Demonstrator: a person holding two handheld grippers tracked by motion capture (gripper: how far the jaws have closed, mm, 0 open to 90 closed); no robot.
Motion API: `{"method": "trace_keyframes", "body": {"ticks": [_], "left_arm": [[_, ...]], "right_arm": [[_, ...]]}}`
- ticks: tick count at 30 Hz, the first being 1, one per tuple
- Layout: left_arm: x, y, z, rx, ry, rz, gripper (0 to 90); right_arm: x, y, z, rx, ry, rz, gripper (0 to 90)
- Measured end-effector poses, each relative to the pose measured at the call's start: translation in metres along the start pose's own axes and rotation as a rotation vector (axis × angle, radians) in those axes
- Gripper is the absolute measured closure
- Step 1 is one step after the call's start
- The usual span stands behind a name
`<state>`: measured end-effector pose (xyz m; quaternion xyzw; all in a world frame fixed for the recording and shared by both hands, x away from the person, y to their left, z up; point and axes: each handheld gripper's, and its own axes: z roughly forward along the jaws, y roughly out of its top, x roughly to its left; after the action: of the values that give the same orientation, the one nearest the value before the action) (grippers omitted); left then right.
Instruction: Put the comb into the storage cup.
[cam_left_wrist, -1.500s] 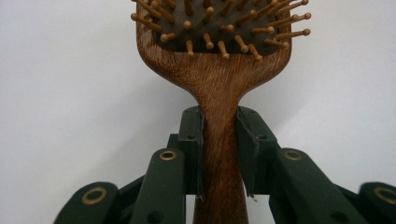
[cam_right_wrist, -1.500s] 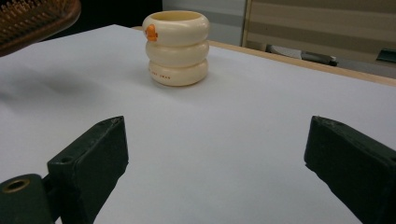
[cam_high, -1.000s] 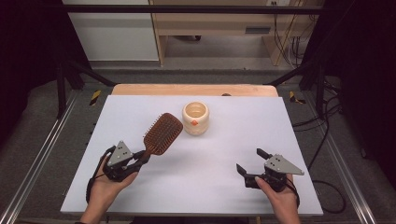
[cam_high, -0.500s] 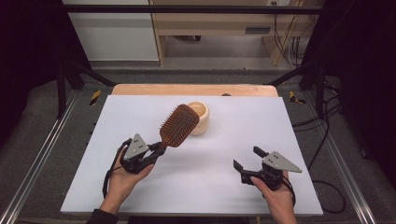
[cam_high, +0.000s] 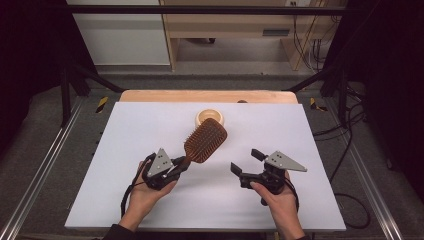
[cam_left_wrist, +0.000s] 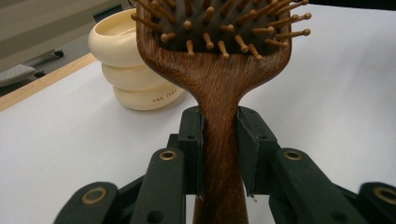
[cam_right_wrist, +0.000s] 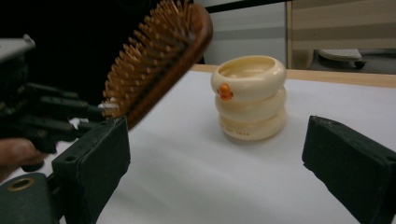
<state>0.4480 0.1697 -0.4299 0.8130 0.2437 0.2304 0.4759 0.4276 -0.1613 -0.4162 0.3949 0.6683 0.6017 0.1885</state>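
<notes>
White tabletop (cam_high: 150, 130) under dim surroundings. Best to keep hairbrush (cam_high: 205, 140) level at frame centre, bristles clear of cream ribbed pot (cam_high: 209, 117) just behind. Left gripper (cam_high: 176, 166) clamped narrow on brush handle (cam_left_wrist: 219, 154), lower left of centre. Right gripper (cam_high: 246, 162) spread wide, empty, lower right, facing pot.

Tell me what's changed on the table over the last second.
The left gripper carried the hairbrush, clamped by its handle, rightward toward the table's middle, its head now in front of the cream cup. The right gripper, open and empty, shifted slightly. The cup stayed put.
</notes>
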Motion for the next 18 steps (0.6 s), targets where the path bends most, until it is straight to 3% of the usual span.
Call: {"method": "trace_keyframes", "body": {"ticks": [7,18], "left_arm": [[0.001,-0.001,-0.003,-0.017,0.014,-0.009,72.2],[0.005,-0.002,-0.011,-0.051,0.027,-0.019,72.2]], "right_arm": [[0.007,0.013,0.017,-0.014,0.031,0.047,8.0],[0.023,0.021,0.029,-0.008,0.060,0.017,7.2]]}}
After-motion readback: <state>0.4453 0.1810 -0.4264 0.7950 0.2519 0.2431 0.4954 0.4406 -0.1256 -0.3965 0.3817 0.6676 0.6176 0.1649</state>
